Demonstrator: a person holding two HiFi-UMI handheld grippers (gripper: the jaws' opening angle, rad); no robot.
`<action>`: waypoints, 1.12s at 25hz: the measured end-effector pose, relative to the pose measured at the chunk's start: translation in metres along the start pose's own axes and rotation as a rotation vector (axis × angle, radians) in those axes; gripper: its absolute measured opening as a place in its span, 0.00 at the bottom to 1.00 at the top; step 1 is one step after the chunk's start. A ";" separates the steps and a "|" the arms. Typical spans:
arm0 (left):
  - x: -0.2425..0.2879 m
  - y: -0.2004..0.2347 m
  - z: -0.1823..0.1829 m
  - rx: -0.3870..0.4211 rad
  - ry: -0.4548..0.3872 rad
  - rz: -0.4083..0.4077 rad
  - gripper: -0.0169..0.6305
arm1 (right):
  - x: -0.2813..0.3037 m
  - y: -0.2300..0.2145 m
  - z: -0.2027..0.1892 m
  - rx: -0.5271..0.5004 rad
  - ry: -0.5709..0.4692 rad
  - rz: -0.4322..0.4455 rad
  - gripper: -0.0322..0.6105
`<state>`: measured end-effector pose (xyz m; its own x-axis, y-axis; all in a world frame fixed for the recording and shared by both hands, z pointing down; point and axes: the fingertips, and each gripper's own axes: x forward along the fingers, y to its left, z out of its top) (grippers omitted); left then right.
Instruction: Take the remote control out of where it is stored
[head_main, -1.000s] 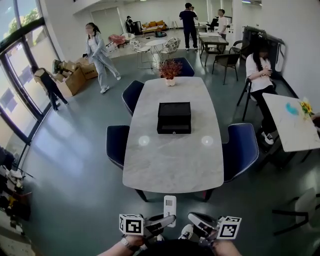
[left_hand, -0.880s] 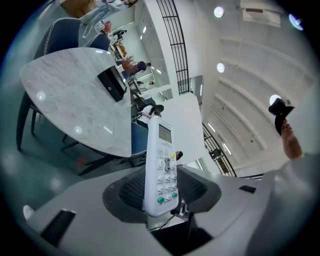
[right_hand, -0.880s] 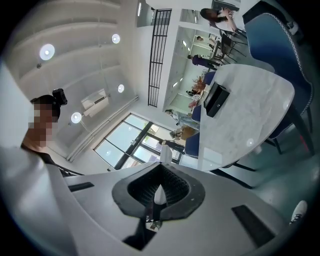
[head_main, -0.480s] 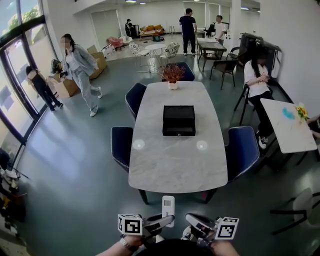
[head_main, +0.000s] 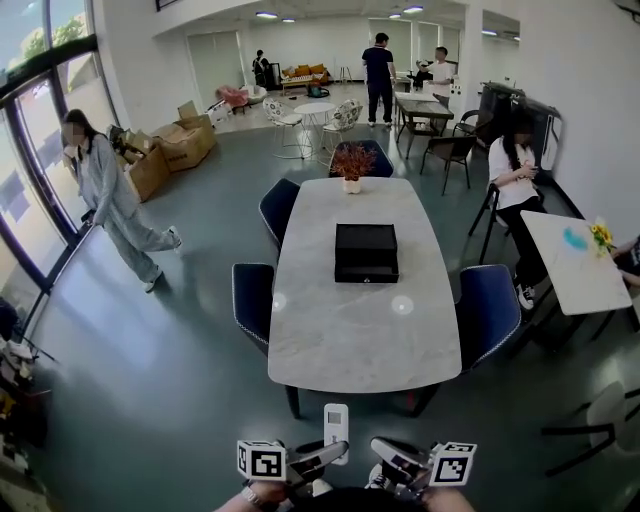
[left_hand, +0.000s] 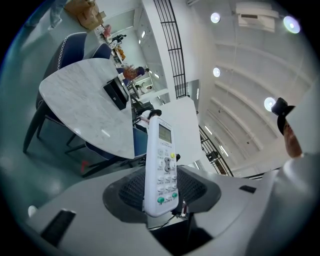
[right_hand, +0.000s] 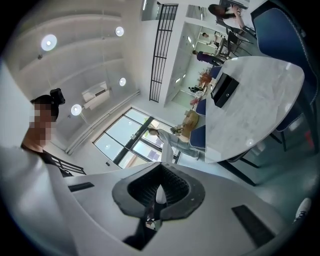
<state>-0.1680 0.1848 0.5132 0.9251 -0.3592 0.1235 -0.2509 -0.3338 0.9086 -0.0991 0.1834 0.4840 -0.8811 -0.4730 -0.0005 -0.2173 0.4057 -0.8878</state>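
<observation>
A: Entry one, the remote control (left_hand: 161, 170)?
B: White, buttons and screen facing the left gripper view's camera. The left tool (head_main: 335, 447) pinches it by its lower end, upright, in the air close to the person and well short of the bench (head_main: 360, 330).
A: The right tool (right_hand: 157, 192)?
B: Jaws pressed together, nothing between them. It sits just beside the left tool.
A: On the bench?
B: One black box (head_main: 366, 252) mid-top and one potted plant (head_main: 352, 163) at the far end. Blue chairs (head_main: 488, 310) stand at its sides.

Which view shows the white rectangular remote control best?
Left gripper view: the white rectangular remote control, clamped in the left gripper, shows its buttons and screen. Head view shows it tiny; right gripper view, not clearly.
</observation>
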 end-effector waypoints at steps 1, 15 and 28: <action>-0.004 0.003 -0.002 -0.007 -0.002 0.003 0.31 | 0.002 0.000 -0.002 -0.008 0.005 -0.003 0.06; -0.028 0.001 0.000 -0.001 -0.023 0.009 0.31 | 0.018 0.013 -0.017 -0.025 0.024 0.010 0.06; -0.031 0.004 0.000 0.005 -0.011 -0.002 0.31 | 0.021 0.017 -0.022 0.020 -0.011 0.020 0.06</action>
<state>-0.1975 0.1940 0.5130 0.9224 -0.3680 0.1169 -0.2502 -0.3390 0.9069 -0.1299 0.1974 0.4789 -0.8805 -0.4735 -0.0232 -0.1910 0.3992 -0.8968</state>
